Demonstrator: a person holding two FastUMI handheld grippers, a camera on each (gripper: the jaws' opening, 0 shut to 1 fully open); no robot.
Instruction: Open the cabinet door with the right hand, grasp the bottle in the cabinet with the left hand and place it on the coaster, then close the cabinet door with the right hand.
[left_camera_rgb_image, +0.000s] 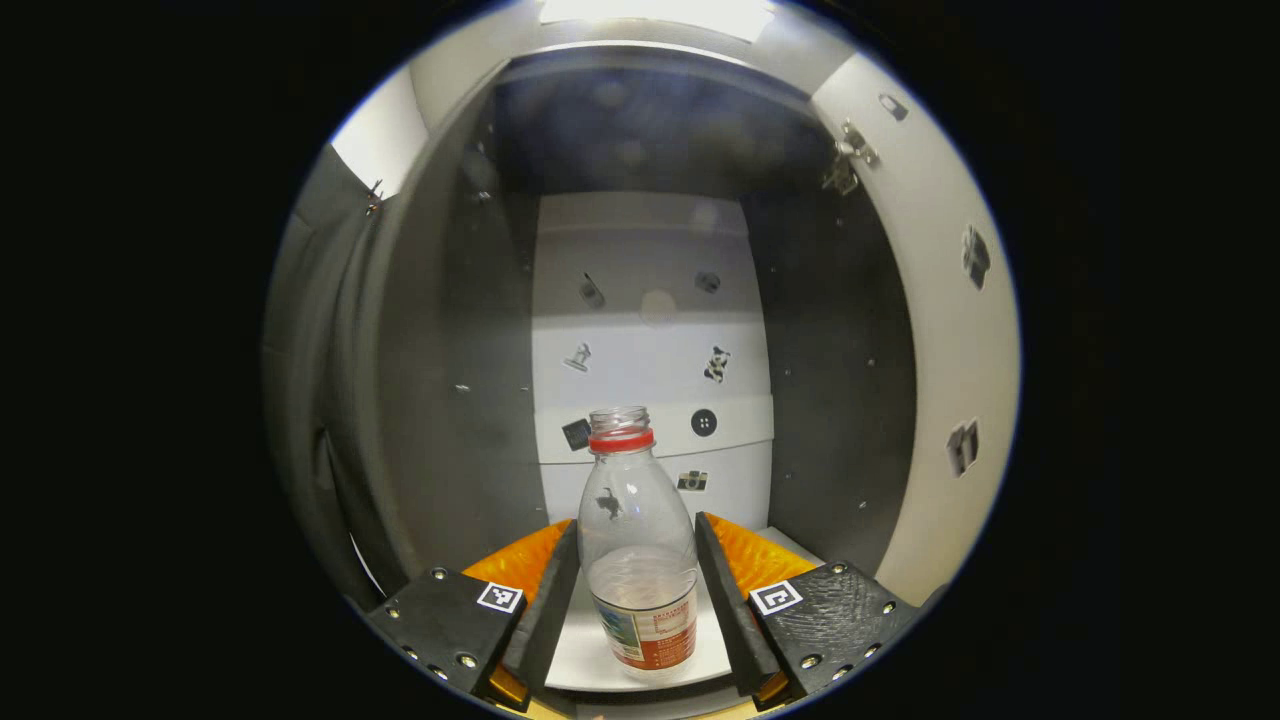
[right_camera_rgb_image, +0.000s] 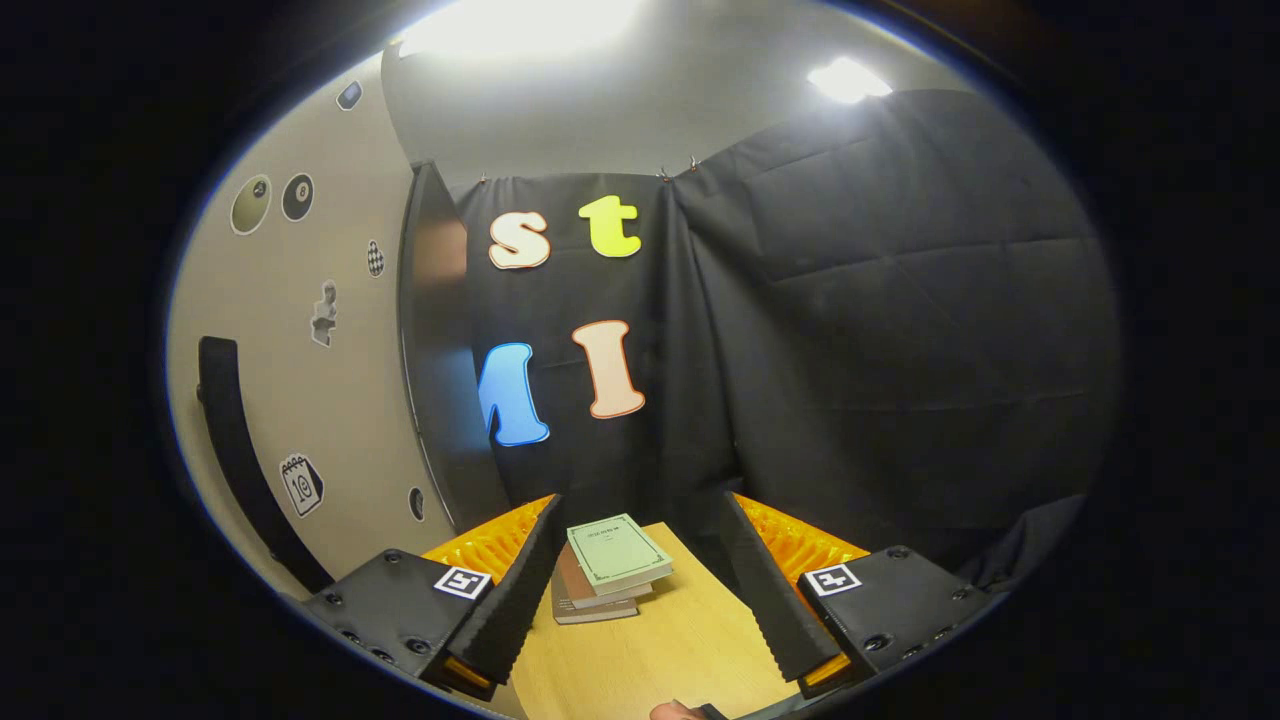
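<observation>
Here the left gripper (left_camera_rgb_image: 637, 580) stands open inside the cabinet (left_camera_rgb_image: 460, 330), its fingers flanking the upright bottle (left_camera_rgb_image: 640, 560) without visible contact. The right gripper (right_camera_rgb_image: 640, 590), also open, holds nothing above the wooden table (right_camera_rgb_image: 680, 640).

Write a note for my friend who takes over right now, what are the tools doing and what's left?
Left tool: open, one finger on each side of the bottle, not clearly pressing it yet.
Right tool: open, holding nothing, above the wooden table near a stack of books.
The bottle stands upright, capless, on the cabinet shelf.
Done: cabinet door is open.
Left: close on the bottle, lift it out, set it on the coaster, then shut the door with the right tool.
</observation>
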